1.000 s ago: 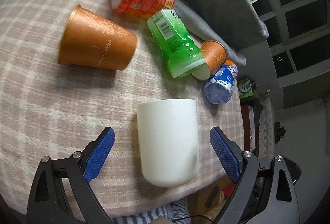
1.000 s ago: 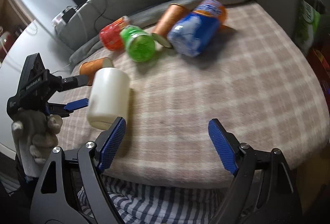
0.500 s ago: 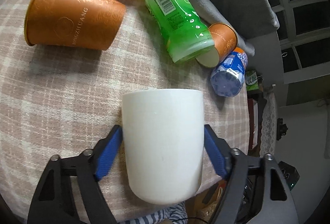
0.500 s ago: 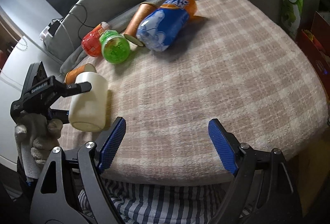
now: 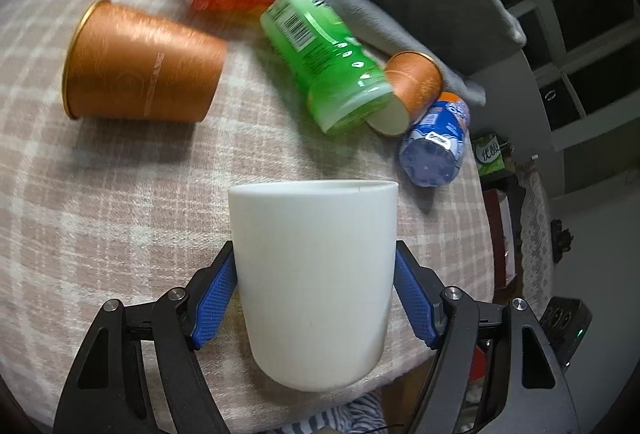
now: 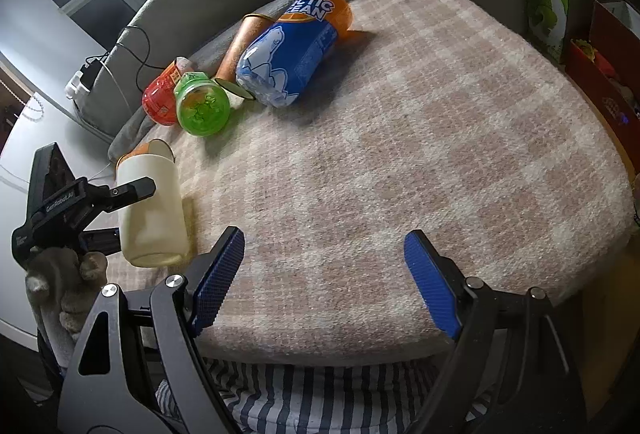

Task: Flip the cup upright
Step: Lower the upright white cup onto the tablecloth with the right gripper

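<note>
The left tool has closed from wide apart onto the white cup, low centre of frame, lying on the plaid bed; flipping can begin. The right tool hangs apart, empty.

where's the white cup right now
The white cup lies near the bed's front edge, clamped in the left gripper, with the large orange cup beyond it.

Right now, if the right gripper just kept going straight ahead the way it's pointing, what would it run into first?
Likely nothing close: the right gripper is open over bare plaid blanket. The blue bottle lies ahead-left, though depth is unclear.
</note>
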Tool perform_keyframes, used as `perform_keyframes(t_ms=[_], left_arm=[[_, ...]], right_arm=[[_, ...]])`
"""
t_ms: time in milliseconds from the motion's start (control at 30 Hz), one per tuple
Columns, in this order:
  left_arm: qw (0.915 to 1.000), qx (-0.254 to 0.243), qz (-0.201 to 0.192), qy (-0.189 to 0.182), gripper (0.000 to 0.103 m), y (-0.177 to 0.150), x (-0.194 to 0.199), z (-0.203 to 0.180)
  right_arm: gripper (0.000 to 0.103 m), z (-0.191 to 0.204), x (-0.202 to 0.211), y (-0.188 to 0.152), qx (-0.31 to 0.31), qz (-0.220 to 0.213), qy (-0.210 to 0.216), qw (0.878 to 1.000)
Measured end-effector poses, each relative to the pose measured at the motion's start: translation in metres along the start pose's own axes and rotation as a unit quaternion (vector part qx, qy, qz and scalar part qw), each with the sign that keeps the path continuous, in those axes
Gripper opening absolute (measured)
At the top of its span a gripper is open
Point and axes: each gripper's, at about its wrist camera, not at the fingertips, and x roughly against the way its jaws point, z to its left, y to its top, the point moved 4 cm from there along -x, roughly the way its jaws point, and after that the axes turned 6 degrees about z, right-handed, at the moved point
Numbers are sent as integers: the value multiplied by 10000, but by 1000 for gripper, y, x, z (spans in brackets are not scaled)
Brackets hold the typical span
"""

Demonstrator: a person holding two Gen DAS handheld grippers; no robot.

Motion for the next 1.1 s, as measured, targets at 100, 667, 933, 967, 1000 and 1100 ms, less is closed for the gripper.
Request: perform_keyframes(t_ms=[100,667,933,967,1000,1100], left_arm=[[9998,-126,-109,67,74,-1,3,-5],[9957,-567,-594,422,74,-3,14,-17],[9925,-794,-719,584,74,-4,13,-27],[9921,-820,-737,604,74,-4,13,-28],[9916,-843,-753,622,74,-4,14,-28],[9900,-919,-803,707,74,-3,13,-30]], right_arm=[[85,6,1,0,103,-28,-1,9999],[85,20,9,-2,364,-229,-169,9989],[85,16,9,-3,318,-207,-190,9991],[85,16,9,-3,314,-205,-188,9991],[85,16,9,-3,316,-206,-191,9991],[85,16,9,-3,310,-211,-193,9991]])
